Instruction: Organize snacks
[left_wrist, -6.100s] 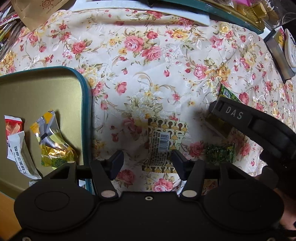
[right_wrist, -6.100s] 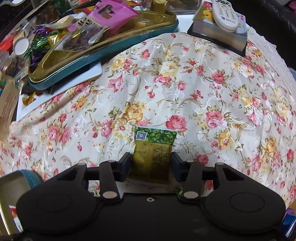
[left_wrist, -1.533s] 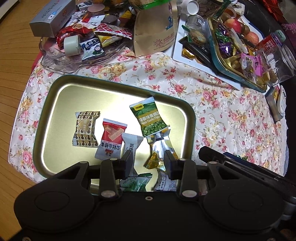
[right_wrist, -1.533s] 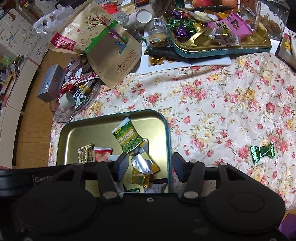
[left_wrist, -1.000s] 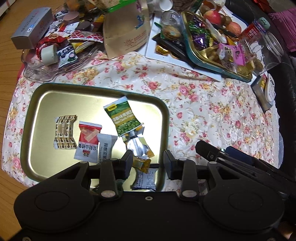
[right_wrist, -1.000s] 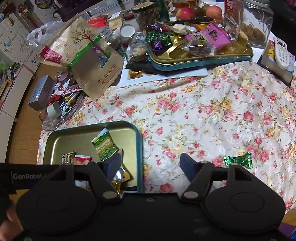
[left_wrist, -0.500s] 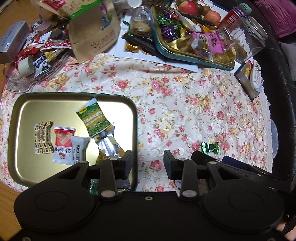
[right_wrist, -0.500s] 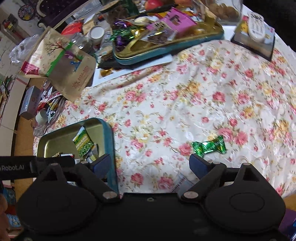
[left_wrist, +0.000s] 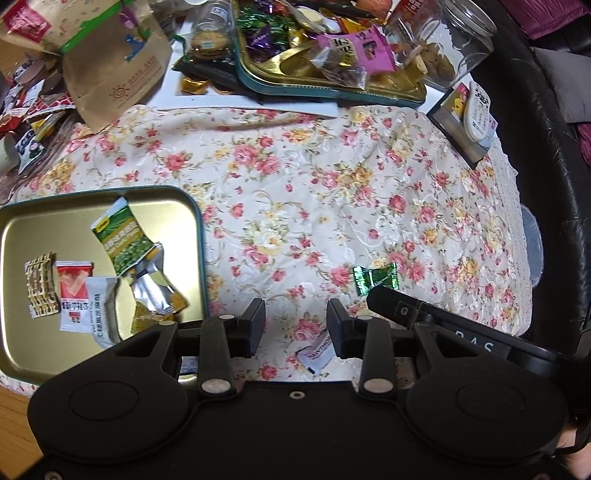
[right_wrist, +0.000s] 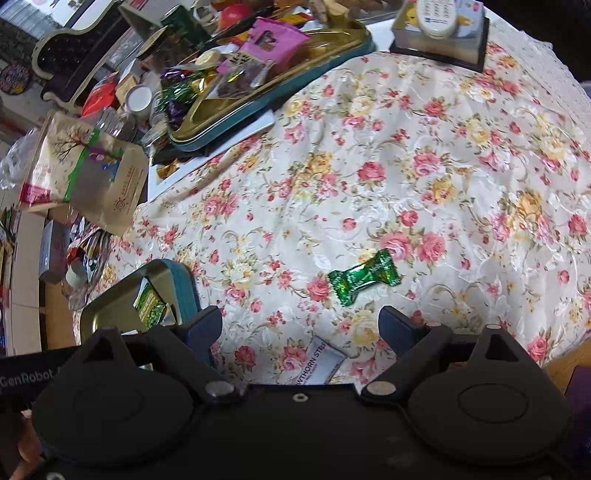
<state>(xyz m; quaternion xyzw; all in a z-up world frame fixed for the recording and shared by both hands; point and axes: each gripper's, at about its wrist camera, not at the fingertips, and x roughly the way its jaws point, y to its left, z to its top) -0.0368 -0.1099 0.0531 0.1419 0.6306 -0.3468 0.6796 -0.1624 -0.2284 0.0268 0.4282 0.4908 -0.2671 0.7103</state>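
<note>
Lying in one gold tray (left_wrist: 22, 229) at nine o'clock are six snack packets. Left tool (left_wrist: 296, 325) is part open, empty. At six o'clock one white packet (right_wrist: 320, 360) reads "WTHORN STRIP". One green candy (right_wrist: 364, 277) lies beyond the wide, empty right tool (right_wrist: 300, 325).

The left gripper (left_wrist: 296, 325) hangs above the floral tablecloth (left_wrist: 332, 192), its jaws apart with only cloth between them. A white sachet (left_wrist: 317, 354) lies just below the gap, beside the right-hand finger. To the left sits a gold tray (left_wrist: 22, 350) with a teal rim, holding a green pea packet (left_wrist: 122, 240), a red-and-white packet (left_wrist: 74, 295), a patterned brown one (left_wrist: 40, 284) and foil wrappers. A green twisted candy (left_wrist: 375, 277) lies on the cloth near the right gripper's (left_wrist: 436, 325) black finger.
</note>
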